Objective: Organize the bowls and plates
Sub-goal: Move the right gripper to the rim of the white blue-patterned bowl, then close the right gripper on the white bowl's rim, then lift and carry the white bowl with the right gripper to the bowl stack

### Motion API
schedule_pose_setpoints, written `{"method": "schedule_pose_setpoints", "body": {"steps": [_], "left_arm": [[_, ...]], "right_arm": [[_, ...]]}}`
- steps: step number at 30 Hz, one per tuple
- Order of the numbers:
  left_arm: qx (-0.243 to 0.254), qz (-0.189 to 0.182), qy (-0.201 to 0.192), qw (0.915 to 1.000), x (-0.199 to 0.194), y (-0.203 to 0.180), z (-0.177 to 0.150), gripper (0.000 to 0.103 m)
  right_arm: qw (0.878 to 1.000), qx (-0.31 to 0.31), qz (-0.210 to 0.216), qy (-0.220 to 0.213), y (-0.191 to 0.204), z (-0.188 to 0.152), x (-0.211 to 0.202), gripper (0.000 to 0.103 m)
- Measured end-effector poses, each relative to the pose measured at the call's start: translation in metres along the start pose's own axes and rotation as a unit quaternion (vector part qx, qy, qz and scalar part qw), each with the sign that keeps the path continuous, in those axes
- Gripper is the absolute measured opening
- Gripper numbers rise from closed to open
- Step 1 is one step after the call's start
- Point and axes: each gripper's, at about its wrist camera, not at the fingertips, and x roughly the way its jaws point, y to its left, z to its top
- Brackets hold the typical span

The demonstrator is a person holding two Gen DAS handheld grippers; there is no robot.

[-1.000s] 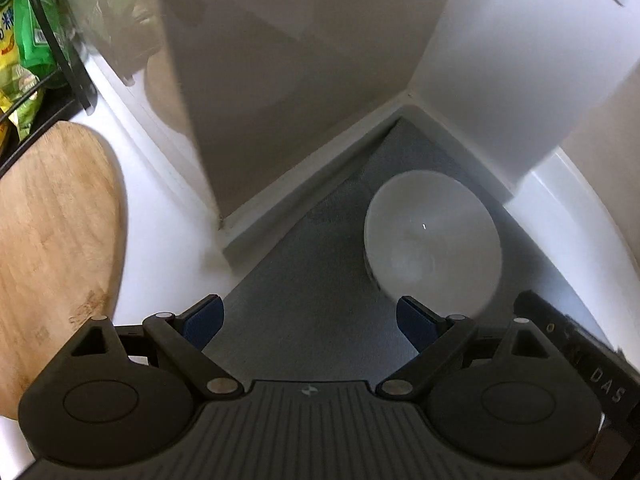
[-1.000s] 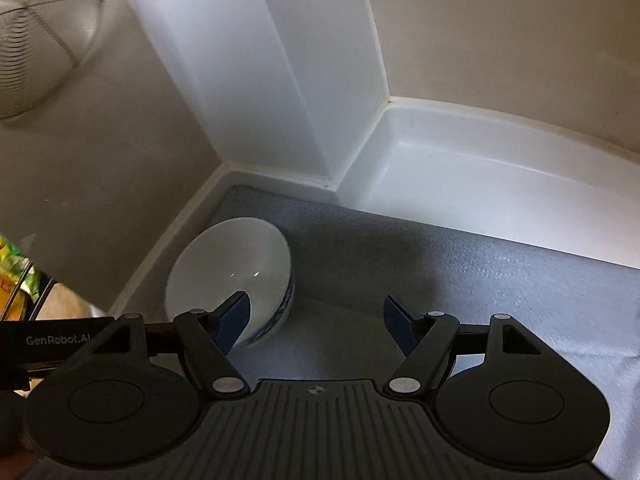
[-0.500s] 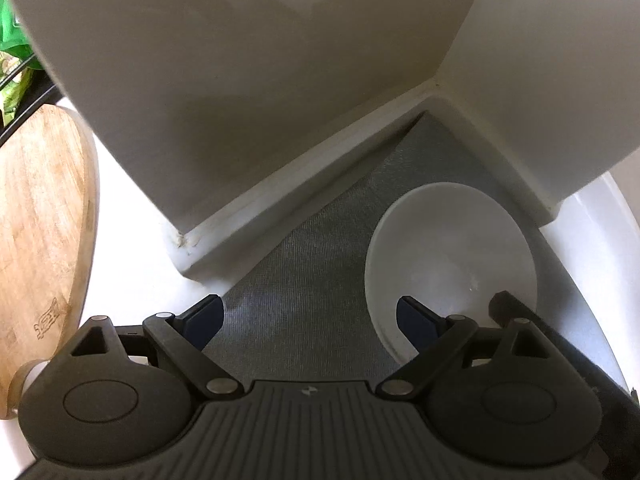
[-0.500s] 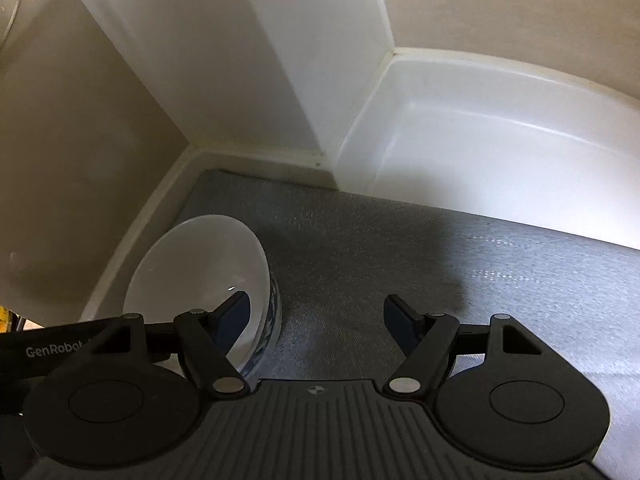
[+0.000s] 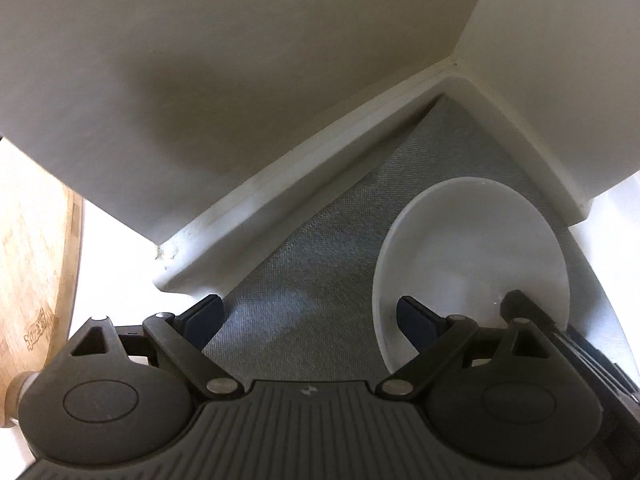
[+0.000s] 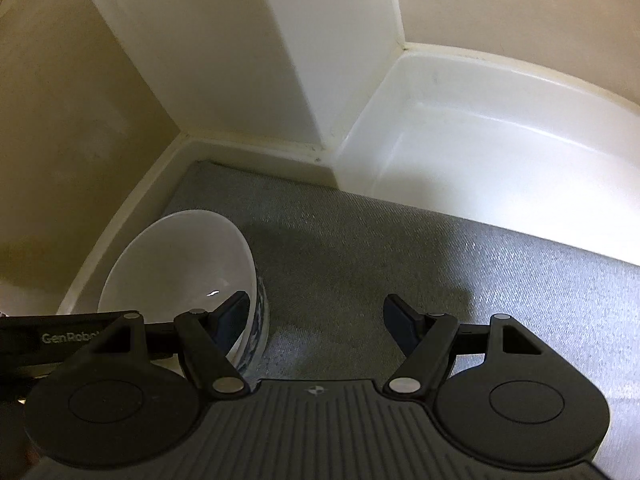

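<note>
Far left in the left wrist view: edge of a round wooden board (image 5: 32,280) on the white surface (image 5: 116,248), outside the cabinet wall (image 5: 200,100).

Next, the grey liner mat (image 5: 320,264) filling the corner recess. Left tongs (image 5: 308,316) point steeply down over it, jaws wide, nothing between them. Their right finger (image 5: 416,322) lies in front of the bowl's near rim; whether it touches cannot be told.

White bowl (image 5: 472,252) sits upright on the mat, tucked into the back corner, near both walls. Empty inside. The right wrist view shows a blue pattern on its outer side.

Right tongs (image 6: 314,316) also wide and empty, over bare mat (image 6: 400,248) just right of the bowl (image 6: 180,260). Their left finger (image 6: 230,316) overlaps the bowl's rim in the picture; contact unclear.

A bare white ledge (image 6: 500,152) lies further right, beyond the mat.

Step, as judged: approach to the bowl, no grip yet; task looks early, with only this one dish in sight.

Next move likely calls for one pair of tongs to straddle the rim, one finger inside and one outside, then close. Glazed wall looks slick, so a firm, deep bite. Little room by the corner walls, and the two tools are close together.
</note>
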Motion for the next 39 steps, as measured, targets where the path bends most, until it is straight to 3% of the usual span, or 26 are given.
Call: {"method": "schedule_pose_setpoints", "body": {"steps": [3,5,7,9,10,23,39], "left_arm": [[0.002,0.001,0.004,1.0000,0.002,-0.003,0.002,0.096],[0.016,-0.012,0.004,0.9998,0.002,-0.006,0.003,0.087],[0.033,-0.036,-0.015,0.9987,-0.006,-0.008,0.003,0.063],[0.041,-0.080,-0.011,0.9959,-0.010,-0.009,0.003,0.013],[0.040,-0.091,-0.001,0.9951,-0.011,-0.010,0.003,0.010],[0.079,-0.102,-0.016,0.9915,-0.029,-0.016,-0.014,0.010],[0.099,-0.135,-0.059,0.9841,-0.086,0.013,-0.052,0.010]], "right_arm": [[1.000,-0.013,-0.003,-0.005,0.003,-0.001,-0.002,0.074],[1.000,-0.029,-0.001,-0.007,0.007,-0.002,-0.002,0.058],[0.999,-0.037,0.031,-0.005,0.012,-0.003,-0.003,0.026],[0.998,-0.043,0.045,0.001,0.019,-0.004,-0.005,0.011],[0.998,-0.048,0.041,-0.002,0.023,-0.004,-0.006,0.010],[0.998,-0.049,0.032,-0.013,0.026,0.000,-0.020,0.010],[0.997,-0.057,0.024,-0.054,0.040,-0.025,-0.081,0.010]]}}
